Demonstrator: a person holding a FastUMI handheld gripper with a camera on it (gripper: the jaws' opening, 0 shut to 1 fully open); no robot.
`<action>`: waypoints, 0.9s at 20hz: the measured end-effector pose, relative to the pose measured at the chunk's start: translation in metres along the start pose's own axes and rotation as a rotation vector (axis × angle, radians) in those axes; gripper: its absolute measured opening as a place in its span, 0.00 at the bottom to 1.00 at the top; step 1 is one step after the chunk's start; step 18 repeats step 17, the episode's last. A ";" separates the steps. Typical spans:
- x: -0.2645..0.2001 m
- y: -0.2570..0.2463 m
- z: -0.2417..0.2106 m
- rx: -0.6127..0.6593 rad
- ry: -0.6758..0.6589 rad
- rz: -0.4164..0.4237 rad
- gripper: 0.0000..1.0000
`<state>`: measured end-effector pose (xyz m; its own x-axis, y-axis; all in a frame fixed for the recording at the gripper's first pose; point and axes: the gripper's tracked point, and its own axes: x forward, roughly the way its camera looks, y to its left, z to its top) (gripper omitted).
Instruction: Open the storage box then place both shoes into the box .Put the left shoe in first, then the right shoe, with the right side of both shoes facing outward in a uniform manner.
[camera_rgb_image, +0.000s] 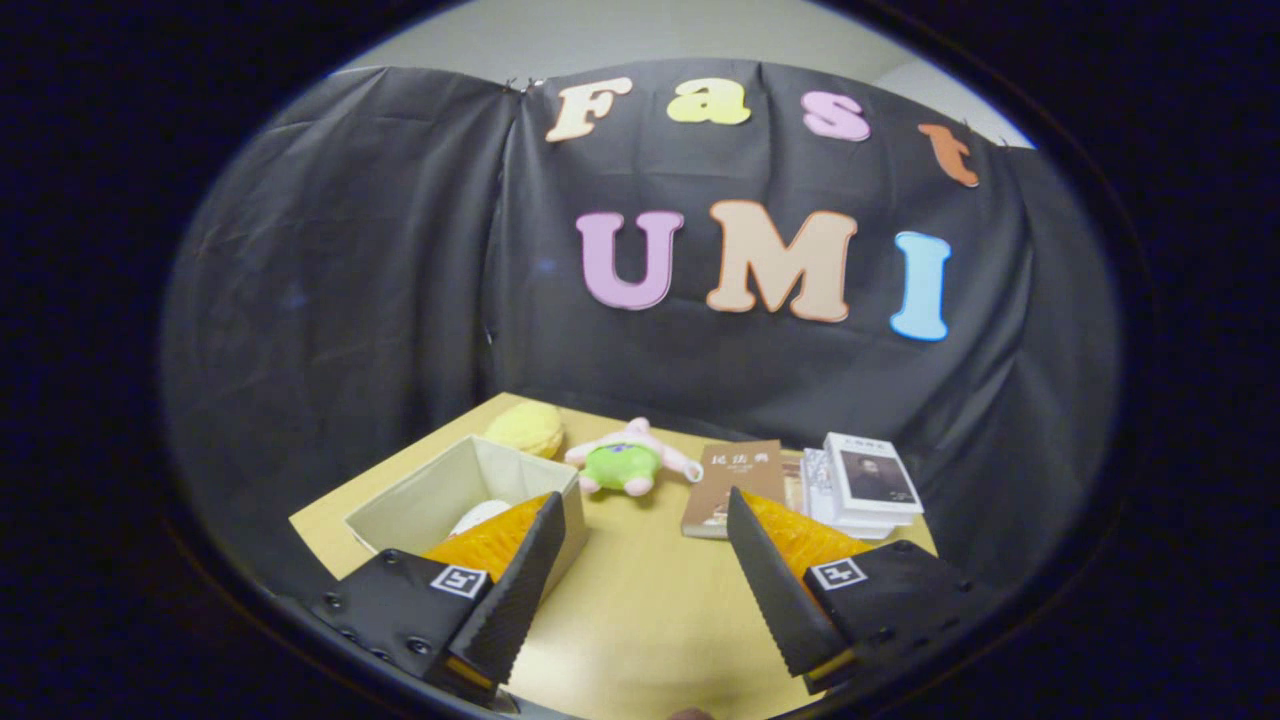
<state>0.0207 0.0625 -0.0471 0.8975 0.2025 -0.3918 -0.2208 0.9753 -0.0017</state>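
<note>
Wooden table (640, 600), open storage box (440, 490) beside left finger, gripper (640, 510) jaws spread, pinching nothing, plush toy (625, 462) beyond

Matt cloth storage box (440, 490), smooth wooden table (640, 590), fuzzy plush toy (625, 462), ribbed matt black tool (640, 545) fingers (520, 590)

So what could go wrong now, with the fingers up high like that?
1. The fingers are spread wide with only bare table between them, holding nothing, so a shoe must still be fetched.
2. The left finger hangs over the near wall of the open box; coming down there could knock or crush that wall.
3. Something white already lies in the box. If it is a shoe, its facing cannot be told from here.
</note>
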 end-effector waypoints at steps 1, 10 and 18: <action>-0.008 -0.009 0.006 0.009 -0.041 -0.025 1.00; -0.062 -0.049 0.014 0.097 -0.258 -0.171 1.00; -0.073 -0.054 0.023 0.104 -0.321 -0.205 1.00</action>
